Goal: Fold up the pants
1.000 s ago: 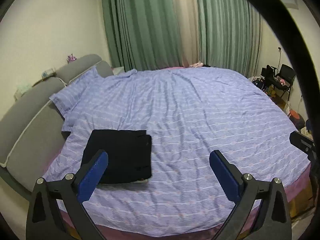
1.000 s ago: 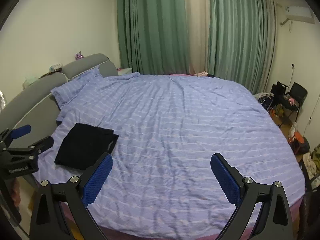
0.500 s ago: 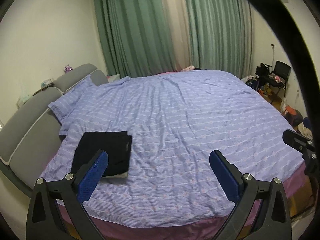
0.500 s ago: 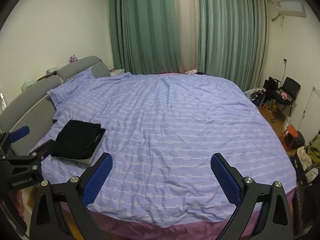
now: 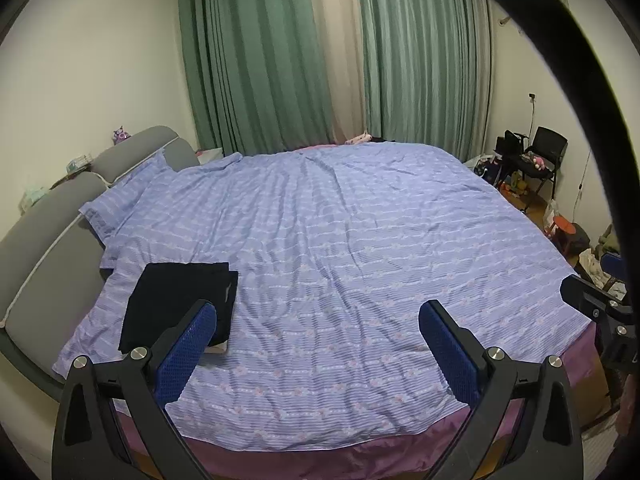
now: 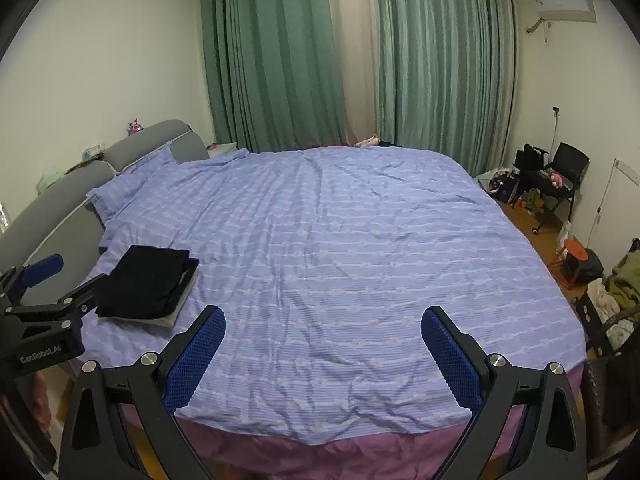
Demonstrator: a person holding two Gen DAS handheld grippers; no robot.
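Observation:
The black pants [image 5: 176, 300] lie folded into a flat rectangle on the near left part of the bed [image 5: 340, 248], on top of a pale folded item. They also show in the right wrist view [image 6: 148, 284]. My left gripper [image 5: 318, 344] is open and empty, held above the bed's near edge, just right of the pants. My right gripper [image 6: 322, 348] is open and empty over the near edge of the bed. The left gripper [image 6: 40, 292] shows at the left edge of the right wrist view, beside the pants.
The bed has a lilac striped cover and a grey headboard [image 5: 48, 232] on the left. Green curtains [image 5: 280, 64] hang behind. A black chair [image 6: 560, 176] with clutter, a red stool [image 6: 572, 260] and a pile of clothes [image 6: 616, 288] stand on the right.
Both grippers have pulled back and away from the bed, so more of the room shows. The folded pants stay where they lay. Both grippers remain open.

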